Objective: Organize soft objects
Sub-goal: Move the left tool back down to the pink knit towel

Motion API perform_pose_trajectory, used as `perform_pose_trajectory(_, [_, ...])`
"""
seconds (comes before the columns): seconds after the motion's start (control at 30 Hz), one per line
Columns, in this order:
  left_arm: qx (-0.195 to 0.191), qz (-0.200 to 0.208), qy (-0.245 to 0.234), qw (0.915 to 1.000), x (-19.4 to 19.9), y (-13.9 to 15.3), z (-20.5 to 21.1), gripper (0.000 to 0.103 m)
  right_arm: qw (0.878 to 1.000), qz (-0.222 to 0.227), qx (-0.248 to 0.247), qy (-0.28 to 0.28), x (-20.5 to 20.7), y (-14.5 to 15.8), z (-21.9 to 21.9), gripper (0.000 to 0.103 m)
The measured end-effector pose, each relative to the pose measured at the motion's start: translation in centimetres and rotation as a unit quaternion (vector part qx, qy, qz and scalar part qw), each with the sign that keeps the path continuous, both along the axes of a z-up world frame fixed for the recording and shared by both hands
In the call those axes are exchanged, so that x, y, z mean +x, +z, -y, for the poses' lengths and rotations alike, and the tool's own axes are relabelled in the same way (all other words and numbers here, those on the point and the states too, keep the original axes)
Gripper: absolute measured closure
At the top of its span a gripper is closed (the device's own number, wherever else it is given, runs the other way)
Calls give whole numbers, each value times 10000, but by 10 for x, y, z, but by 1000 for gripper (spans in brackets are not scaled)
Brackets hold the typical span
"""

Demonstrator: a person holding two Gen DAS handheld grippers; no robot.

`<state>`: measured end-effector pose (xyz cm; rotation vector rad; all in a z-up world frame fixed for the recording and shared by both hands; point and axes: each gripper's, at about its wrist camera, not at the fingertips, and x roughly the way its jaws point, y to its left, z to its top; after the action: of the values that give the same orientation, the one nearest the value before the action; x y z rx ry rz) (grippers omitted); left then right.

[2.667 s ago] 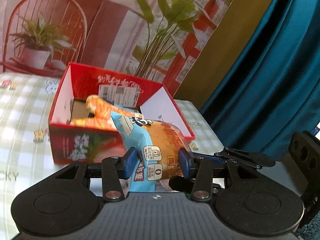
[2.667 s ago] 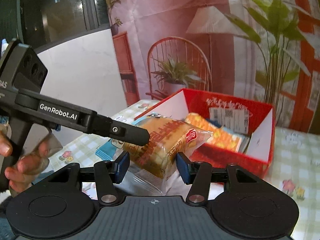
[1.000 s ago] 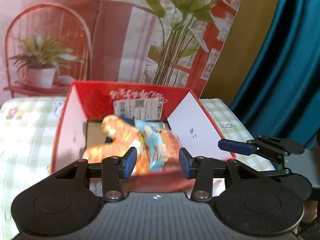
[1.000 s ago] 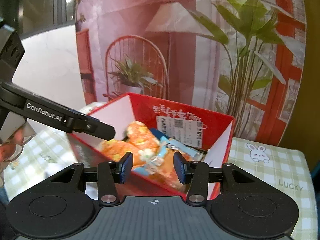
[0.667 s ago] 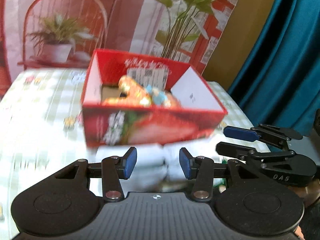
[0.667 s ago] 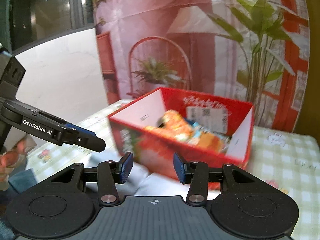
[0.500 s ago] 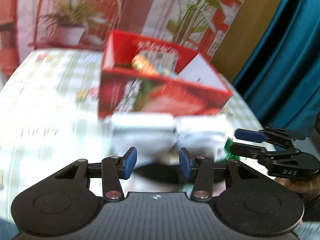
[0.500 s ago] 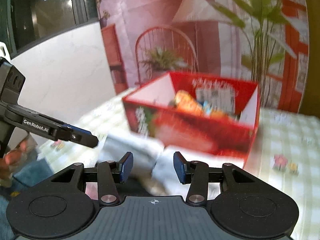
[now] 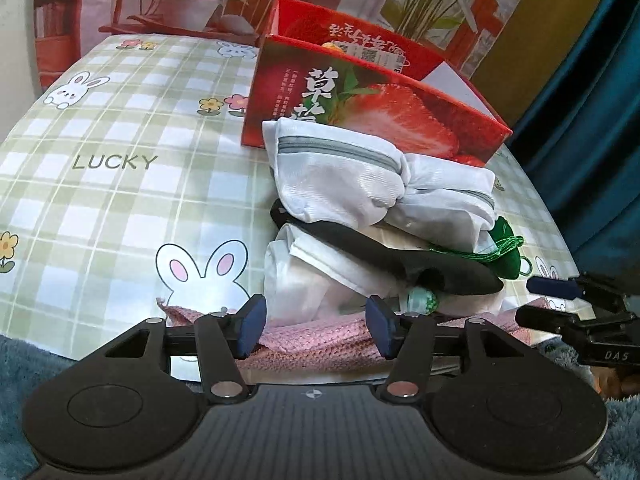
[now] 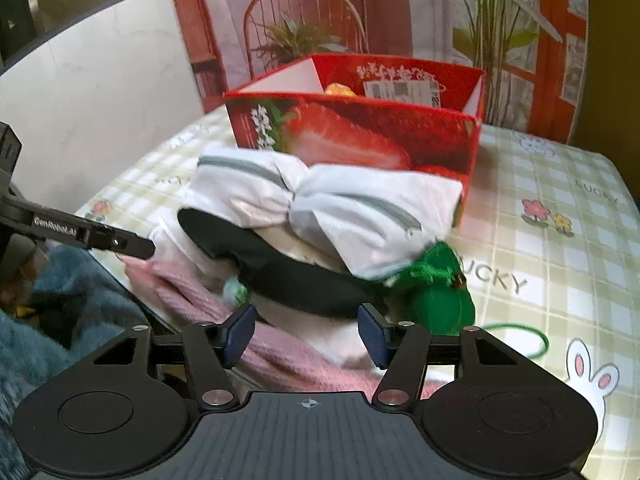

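Two grippers are hovering over a heap of soft things at the near edge of the counter (image 9: 120, 128), which is covered in a green-checked cloth printed with rabbits. The left gripper (image 9: 314, 328) is spreading its jaws with nothing pinched between them; only the pink knitted cloth (image 9: 320, 342) and a crumpled white plastic bag (image 9: 304, 276) are showing in the gap. The right gripper (image 10: 306, 338) is likewise widening its jaws, and they are empty, poised just above the same pink cloth and white wrapping.

The heap is sitting at twelve o'clock from both grippers: a white mesh zip pouch knotted at its middle (image 9: 372, 176) on top, a black curved padded band (image 9: 384, 258) under it, and a green drawstring pouch (image 10: 438, 296) at about two o'clock in the right wrist view. Directly behind the heap, touching the mesh pouch, is standing the red strawberry-printed cardboard box (image 10: 360, 136), already holding orange snack packets (image 10: 338, 89).

By my reading, a fresh pick is beginning. The next move is calling for each gripper to be settling on one item, probably the mesh pouch on top, and closing on a bunched fold rather than loose fabric.
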<state>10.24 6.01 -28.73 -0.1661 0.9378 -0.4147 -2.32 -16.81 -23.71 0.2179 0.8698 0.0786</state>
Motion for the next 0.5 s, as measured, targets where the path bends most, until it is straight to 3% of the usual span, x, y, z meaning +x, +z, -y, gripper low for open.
perform_pose_trajectory(0.2, [-31, -158, 39, 9999, 2, -7, -1, 41, 9990, -434, 28, -90, 1, -14, 5, 49])
perform_pose_trajectory(0.33, [-69, -188, 70, 9998, 2, -10, -1, 41, 9978, -647, -14, -145, 0, -22, 6, 40])
perform_pose_trajectory(0.5, [-87, -187, 70, 9998, 2, -11, 0, 41, 9944, -1040, 13, -207, 5, -41, 6, 44])
